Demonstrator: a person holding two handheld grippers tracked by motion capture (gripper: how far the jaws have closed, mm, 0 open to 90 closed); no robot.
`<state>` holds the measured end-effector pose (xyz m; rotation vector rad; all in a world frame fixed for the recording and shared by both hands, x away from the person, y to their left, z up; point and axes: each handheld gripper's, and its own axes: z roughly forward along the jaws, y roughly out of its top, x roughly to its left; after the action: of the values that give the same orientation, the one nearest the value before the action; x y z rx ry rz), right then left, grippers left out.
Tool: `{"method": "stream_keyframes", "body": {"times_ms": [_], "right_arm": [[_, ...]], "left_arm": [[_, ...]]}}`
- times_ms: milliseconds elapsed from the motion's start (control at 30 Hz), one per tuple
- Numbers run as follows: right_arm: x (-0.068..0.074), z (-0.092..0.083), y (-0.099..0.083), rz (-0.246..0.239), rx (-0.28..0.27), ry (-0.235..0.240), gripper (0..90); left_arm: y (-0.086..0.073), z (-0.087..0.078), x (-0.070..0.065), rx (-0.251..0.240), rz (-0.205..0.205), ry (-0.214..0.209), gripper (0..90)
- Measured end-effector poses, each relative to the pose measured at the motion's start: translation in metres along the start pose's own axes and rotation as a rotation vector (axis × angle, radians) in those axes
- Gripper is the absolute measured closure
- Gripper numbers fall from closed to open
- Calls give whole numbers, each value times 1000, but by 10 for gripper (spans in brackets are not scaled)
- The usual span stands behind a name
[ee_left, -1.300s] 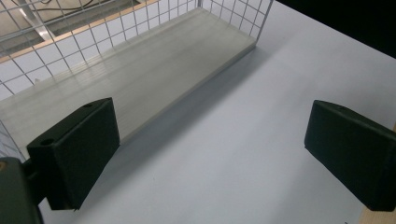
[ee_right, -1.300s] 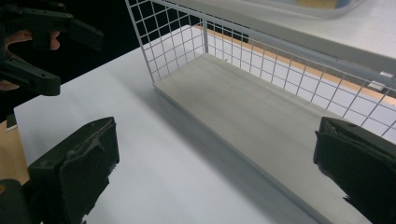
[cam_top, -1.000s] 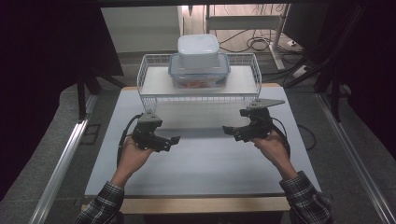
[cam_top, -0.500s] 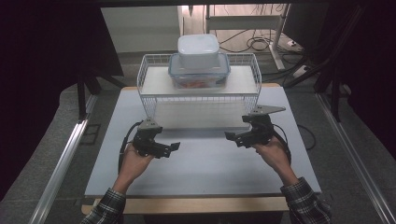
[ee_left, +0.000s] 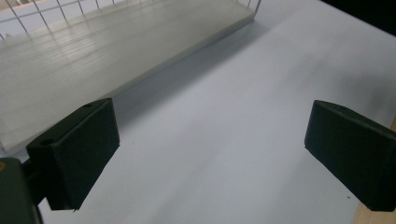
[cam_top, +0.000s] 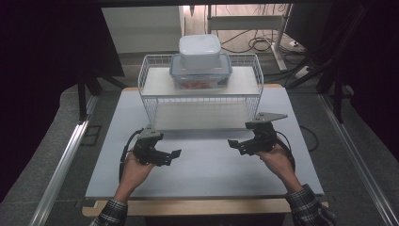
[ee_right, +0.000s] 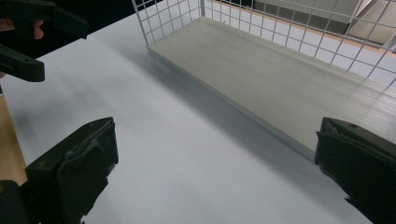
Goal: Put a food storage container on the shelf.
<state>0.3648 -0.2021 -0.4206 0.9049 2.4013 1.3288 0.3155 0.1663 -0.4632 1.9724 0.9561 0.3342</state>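
Rack (cam_top: 202,101) beyond grippers; stacked containers (cam_top: 200,63) on top.

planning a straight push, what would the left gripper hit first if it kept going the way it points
Probably the right gripper: the left gripper, jaws open, points across the bare table toward it. Depth is unclear.

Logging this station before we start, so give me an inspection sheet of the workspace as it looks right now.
Surface: pale table top, bare in front.
Job's things: white lidded box stacked on clear blue-rimmed container, atop white wire shelf.
Clutter: nothing seen.
Grippers: left gripper and right gripper open, empty, facing each other.
Cables: black cable trails from left gripper; more on floor behind.
Surroundings: dark, metal rails beside table.
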Motion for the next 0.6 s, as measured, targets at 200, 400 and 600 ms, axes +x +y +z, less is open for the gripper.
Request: {"method": "stream_keyframes", "body": {"times_ms": [200, 400, 600], "right_arm": [[2, -2, -8, 0, 5, -3, 0], [2, -3, -17, 4, 8, -7, 0], [3, -4, -22, 8, 8, -11, 0]], "left_arm": [[-7, 1, -3, 6, -1, -2, 27], [-14, 1, -5, 10, -6, -3, 27], [-21, 1, -6, 15, -9, -3, 28]]}}
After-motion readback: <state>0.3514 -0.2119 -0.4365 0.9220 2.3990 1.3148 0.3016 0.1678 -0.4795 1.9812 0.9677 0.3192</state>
